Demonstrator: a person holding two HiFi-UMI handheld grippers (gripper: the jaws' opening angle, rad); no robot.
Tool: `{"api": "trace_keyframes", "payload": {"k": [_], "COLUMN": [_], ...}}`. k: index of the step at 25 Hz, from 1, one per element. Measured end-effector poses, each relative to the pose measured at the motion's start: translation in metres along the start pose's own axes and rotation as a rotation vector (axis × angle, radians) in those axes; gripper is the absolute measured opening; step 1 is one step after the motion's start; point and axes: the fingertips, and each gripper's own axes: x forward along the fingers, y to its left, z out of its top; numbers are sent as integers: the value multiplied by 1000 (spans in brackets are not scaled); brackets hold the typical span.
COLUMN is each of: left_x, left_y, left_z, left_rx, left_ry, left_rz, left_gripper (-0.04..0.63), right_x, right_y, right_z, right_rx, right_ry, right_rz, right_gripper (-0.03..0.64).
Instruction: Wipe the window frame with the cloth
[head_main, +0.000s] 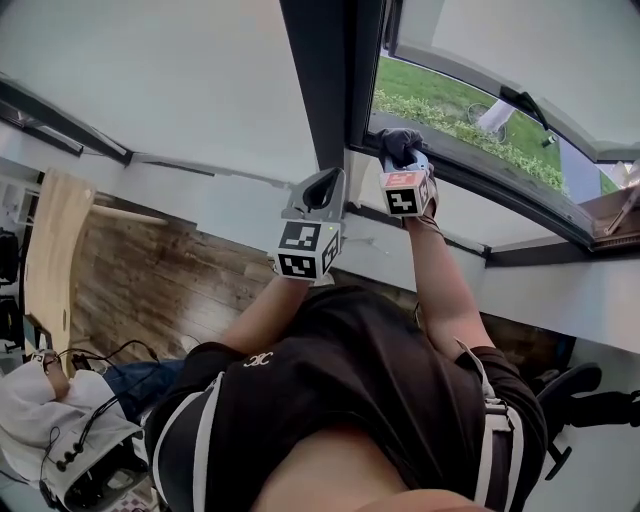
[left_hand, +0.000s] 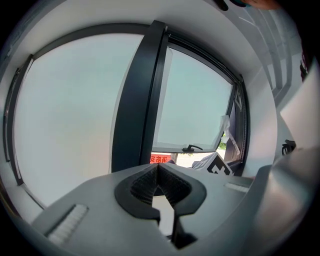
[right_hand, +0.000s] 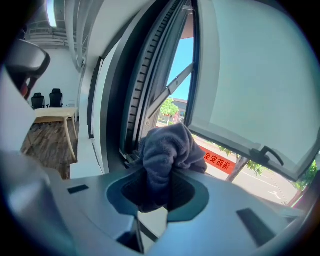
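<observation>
Gripping the bunched cloth (right_hand: 164, 150), the right claw (right_hand: 156, 192) sits at the window frame's (head_main: 330, 80) lower corner, its rail running off rightward, while the left claw (left_hand: 159, 186) hangs shut and empty, farther back.

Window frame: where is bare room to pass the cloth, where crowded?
Free: the white ledge under the window frame, right of the right tool. Crowded: the frame corner, where the cloth and the left tool sit close.
</observation>
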Motion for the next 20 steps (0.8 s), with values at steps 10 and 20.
{"api": "trace_keyframes", "payload": {"k": [10,20], "left_x": [16,31], "left_y": [-44,-73], "left_z": [-7,-15], "left_rx": [19,28], "left_ry": [21,52], "left_rz": [-99,-181], "left_gripper": [9,9], "right_x": [-32,-57], "right_y": [-50,-97], "right_z": [-39,-72], "right_rx": [80,174], "right_ry": [38,75], "right_rz": [-74,-159], "right_gripper": [89,89]}}
